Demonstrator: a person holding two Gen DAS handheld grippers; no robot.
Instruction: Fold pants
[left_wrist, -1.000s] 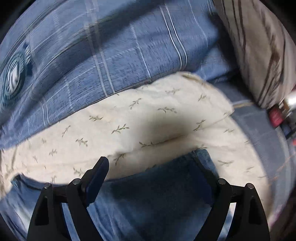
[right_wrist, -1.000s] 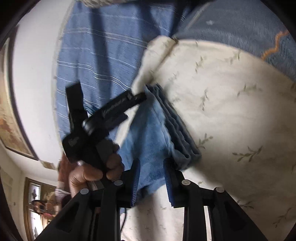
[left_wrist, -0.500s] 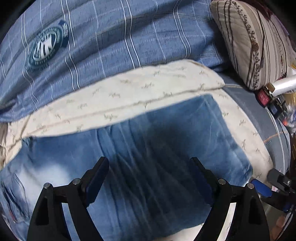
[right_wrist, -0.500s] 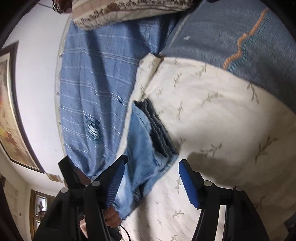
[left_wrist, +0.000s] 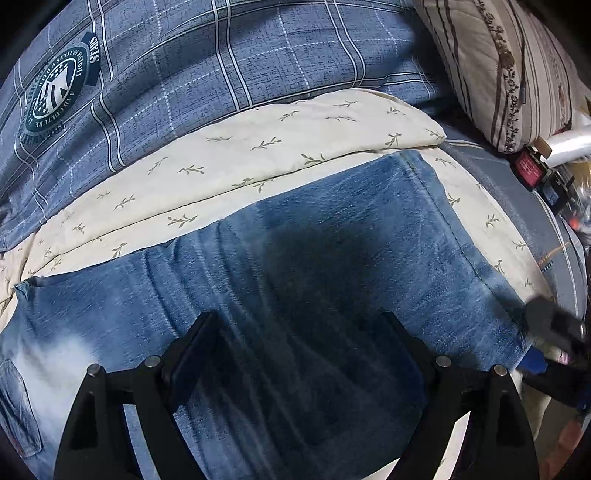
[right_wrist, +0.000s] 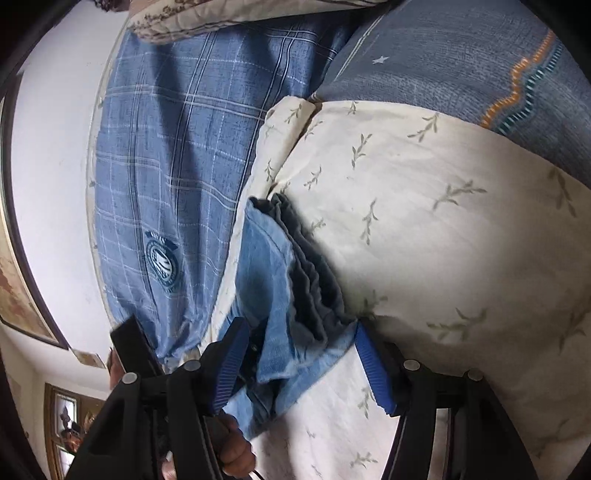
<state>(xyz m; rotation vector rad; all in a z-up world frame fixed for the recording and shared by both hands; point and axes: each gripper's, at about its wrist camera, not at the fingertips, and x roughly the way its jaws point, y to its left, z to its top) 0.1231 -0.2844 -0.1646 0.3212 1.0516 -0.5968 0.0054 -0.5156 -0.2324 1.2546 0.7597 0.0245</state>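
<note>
The folded blue jeans (left_wrist: 314, 280) lie flat on a cream sheet with a leaf print (left_wrist: 258, 162). My left gripper (left_wrist: 299, 339) is open and hovers over their near part, holding nothing. In the right wrist view the jeans (right_wrist: 280, 280) show edge-on as stacked layers on the cream sheet (right_wrist: 424, 206). My right gripper (right_wrist: 299, 354) is open, its blue pads (right_wrist: 373, 369) on either side of the near corner of the jeans, apart from the cloth. The right gripper also shows at the right edge of the left wrist view (left_wrist: 554, 350).
A blue plaid cover with a round crest (left_wrist: 221, 74) lies behind the sheet. A striped pillow (left_wrist: 509, 62) stands at the back right, with small items (left_wrist: 535, 170) beside it. A darker blue blanket with an orange zigzag (right_wrist: 480, 66) lies beyond the sheet. A white wall (right_wrist: 51, 147) is at the left.
My right gripper has let go of the jeans and opened wide. My left gripper has drawn back and risen, so the whole folded stack now shows.
</note>
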